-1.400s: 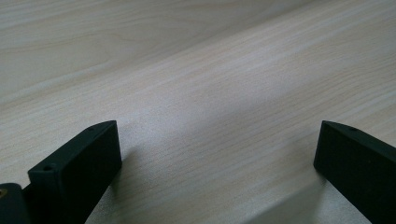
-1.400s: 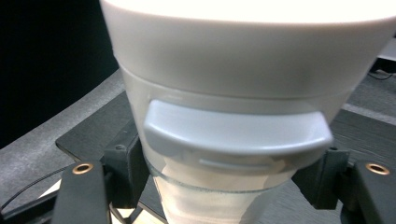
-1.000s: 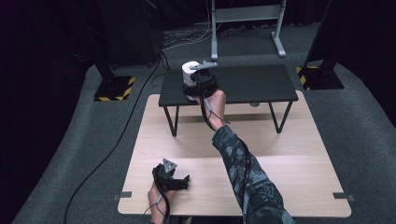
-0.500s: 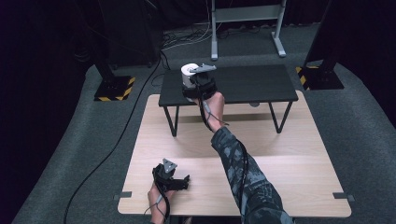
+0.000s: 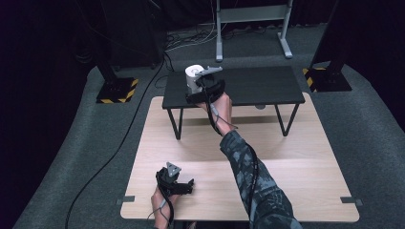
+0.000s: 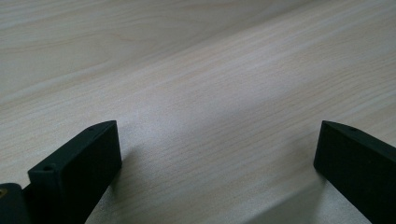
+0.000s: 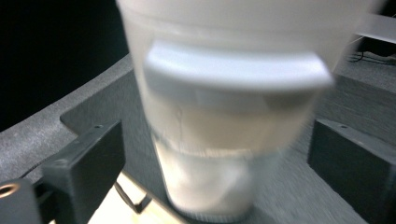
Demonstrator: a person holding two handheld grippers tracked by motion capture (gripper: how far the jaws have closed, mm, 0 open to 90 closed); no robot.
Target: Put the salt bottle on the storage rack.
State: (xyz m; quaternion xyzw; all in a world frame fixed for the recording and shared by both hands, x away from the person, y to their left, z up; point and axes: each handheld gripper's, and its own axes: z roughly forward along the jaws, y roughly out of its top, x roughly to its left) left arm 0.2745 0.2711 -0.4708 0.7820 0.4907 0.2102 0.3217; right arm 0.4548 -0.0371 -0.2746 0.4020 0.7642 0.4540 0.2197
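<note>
Near edge of the pale wooden surface (image 5: 296,157): left gripper (image 5: 175,180) rests low, unmoved over the last second, fingers (image 6: 79,163) spread wide on bare wood grain. Farther out, the right arm reaches to the black side table (image 5: 258,88). Right gripper (image 5: 203,88) has edged closer to the white cup (image 5: 193,76), upright at the table's far left corner. Right gripper view: cup (image 7: 229,116) stands between parted fingers (image 7: 88,163), neither visibly touching. Likely a grasp is about to close.
</note>
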